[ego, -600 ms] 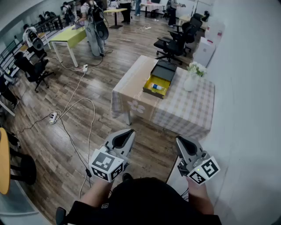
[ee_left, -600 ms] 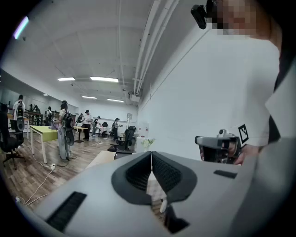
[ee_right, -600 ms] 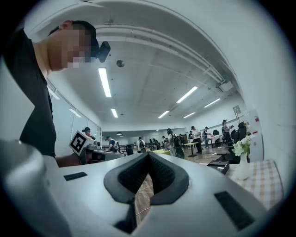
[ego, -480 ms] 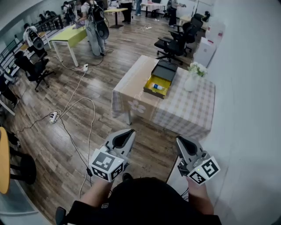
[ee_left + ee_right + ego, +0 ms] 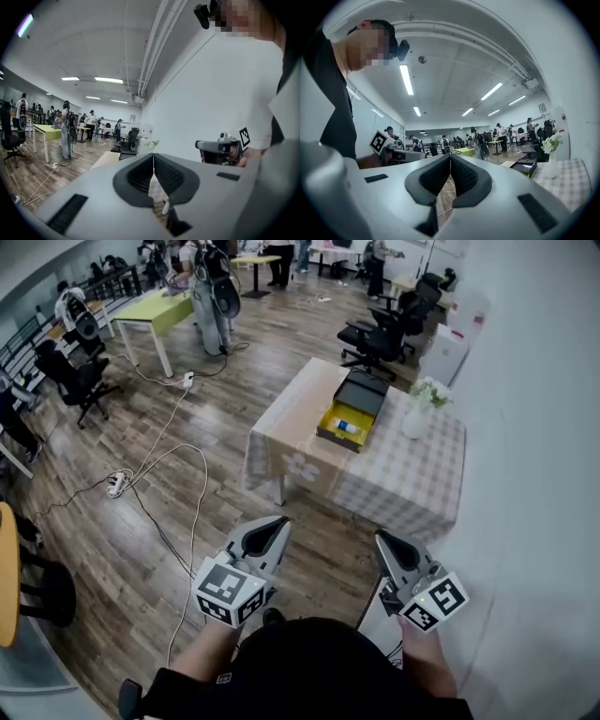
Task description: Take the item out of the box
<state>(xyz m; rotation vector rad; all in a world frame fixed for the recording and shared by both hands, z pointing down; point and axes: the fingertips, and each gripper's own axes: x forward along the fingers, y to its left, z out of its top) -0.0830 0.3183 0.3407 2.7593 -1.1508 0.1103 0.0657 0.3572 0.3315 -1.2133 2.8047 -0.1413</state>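
1. Far ahead on the checked-cloth table (image 5: 403,486), an open black box with yellow lining (image 5: 362,390) holds the small blue-and-white item (image 5: 348,427)
2. Left gripper (image 5: 267,532) and right gripper (image 5: 387,547): jaws together, empty, carried level, probably for the approach
3. White flower vase (image 5: 415,420) stands near the box, the only obstacle close by

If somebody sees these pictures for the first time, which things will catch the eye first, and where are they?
First the open box with its bright yellow inside, holding a small blue item, on the table with a checked cloth near the white wall. Beside it stands a white vase of flowers. In the foreground, the left gripper and right gripper are both shut and empty, well short of the table.
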